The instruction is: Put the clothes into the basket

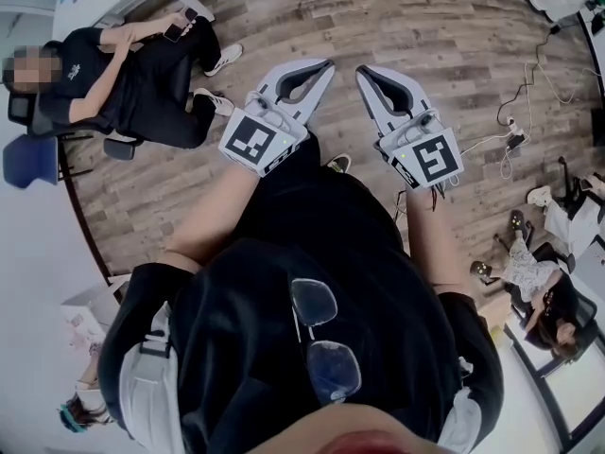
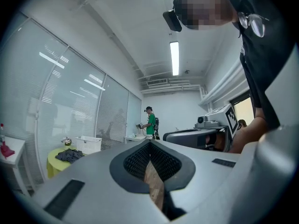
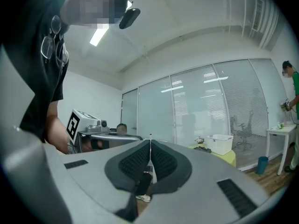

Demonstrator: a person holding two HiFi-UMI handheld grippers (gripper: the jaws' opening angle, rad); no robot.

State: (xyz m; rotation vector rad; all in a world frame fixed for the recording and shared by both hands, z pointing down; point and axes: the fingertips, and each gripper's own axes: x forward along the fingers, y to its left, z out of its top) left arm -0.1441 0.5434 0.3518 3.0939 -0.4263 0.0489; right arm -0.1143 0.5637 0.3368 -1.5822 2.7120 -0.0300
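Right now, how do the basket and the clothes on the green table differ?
The basket is white, the clothes dark. The basket stands upright, the clothes lie crumpled flat. Both sit on the green table, side by side.

left claw [image 1: 327, 64], right claw [image 1: 362, 70]: two; one basket [image 2: 88, 144]; one table [image 2: 52, 165]; perhaps one clothes pile [image 2: 69, 156]
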